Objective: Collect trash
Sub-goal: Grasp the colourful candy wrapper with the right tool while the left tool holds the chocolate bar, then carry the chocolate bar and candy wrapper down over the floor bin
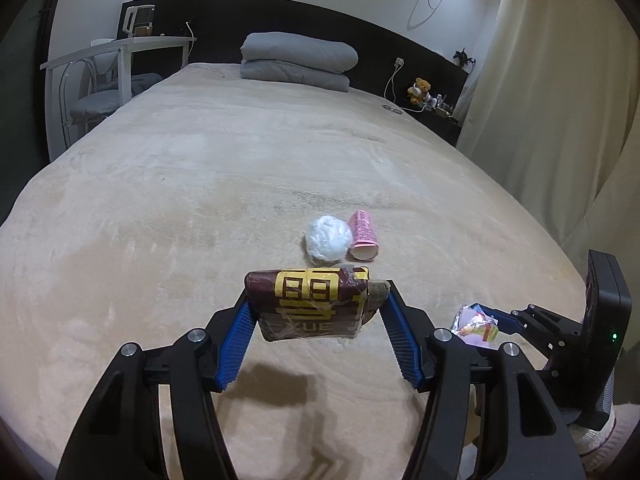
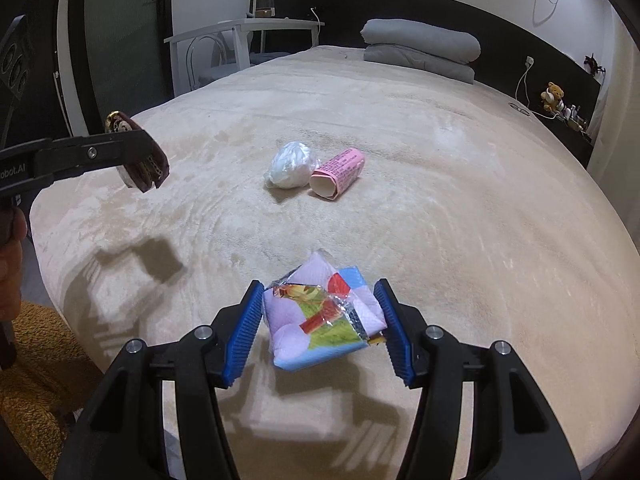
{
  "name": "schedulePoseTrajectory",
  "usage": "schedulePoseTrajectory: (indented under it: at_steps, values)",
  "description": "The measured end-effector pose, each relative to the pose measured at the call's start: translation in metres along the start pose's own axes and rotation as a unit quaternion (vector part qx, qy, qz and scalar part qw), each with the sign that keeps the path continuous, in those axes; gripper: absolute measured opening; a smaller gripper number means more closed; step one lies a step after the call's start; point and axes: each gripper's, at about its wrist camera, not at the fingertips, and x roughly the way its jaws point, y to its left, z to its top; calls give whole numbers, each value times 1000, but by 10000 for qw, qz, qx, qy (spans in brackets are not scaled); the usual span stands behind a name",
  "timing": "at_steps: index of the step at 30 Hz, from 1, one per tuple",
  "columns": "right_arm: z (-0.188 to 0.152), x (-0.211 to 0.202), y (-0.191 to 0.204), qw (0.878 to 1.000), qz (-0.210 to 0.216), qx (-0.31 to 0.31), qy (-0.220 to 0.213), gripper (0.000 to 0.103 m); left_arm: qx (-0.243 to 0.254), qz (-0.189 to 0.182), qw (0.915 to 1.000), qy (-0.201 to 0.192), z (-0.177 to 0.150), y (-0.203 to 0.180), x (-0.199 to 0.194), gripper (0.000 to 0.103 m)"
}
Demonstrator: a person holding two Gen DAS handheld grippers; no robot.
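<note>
1. Grippers: 2, left gripper (image 1: pixel 316 308) and right gripper (image 2: pixel 320 320), both at the near end of the bed (image 1: pixel 200 184).
2. Trash pieces: 4.
- dark red wrapper (image 1: pixel 312 306), off the bed
- pastel wrapper (image 2: pixel 320 320), off the bed
- white wad (image 1: pixel 329 238), mid-bed
- pink tube (image 1: pixel 362 236), beside the wad, possibly touching
3. Folded grey quilts (image 1: pixel 298 60): 1 stack at the bed's head.
4. Teddy bears (image 1: pixel 420 90): 1, right of the bed's head.

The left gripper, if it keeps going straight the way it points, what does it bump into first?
Probably the white crumpled ball, just ahead of the left gripper, which holds a dark red packet. Depth is hard to judge.
</note>
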Motion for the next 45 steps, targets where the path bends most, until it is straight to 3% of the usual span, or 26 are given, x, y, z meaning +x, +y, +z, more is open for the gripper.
schedulePoseTrajectory:
  at_steps: [12, 23, 35, 45]
  values:
    - [-36, -79, -24, 9982, -34, 282, -536, 57, 159, -439, 9987, -211, -57, -51, -33, 60]
    - [-88, -121, -25, 9970, 108, 559, -527, 57, -65, -565, 9981, -247, -103, -67, -57, 60]
    - [-129, -122, -15, 9973, 399, 608, -87, 57, -252, -829, 9960, 222, -139, -82, -56, 60]
    - [-148, -95, -8, 9920, 865, 585, 709, 57, -153, -803, 9898, 1167, -174, -88, -30, 60]
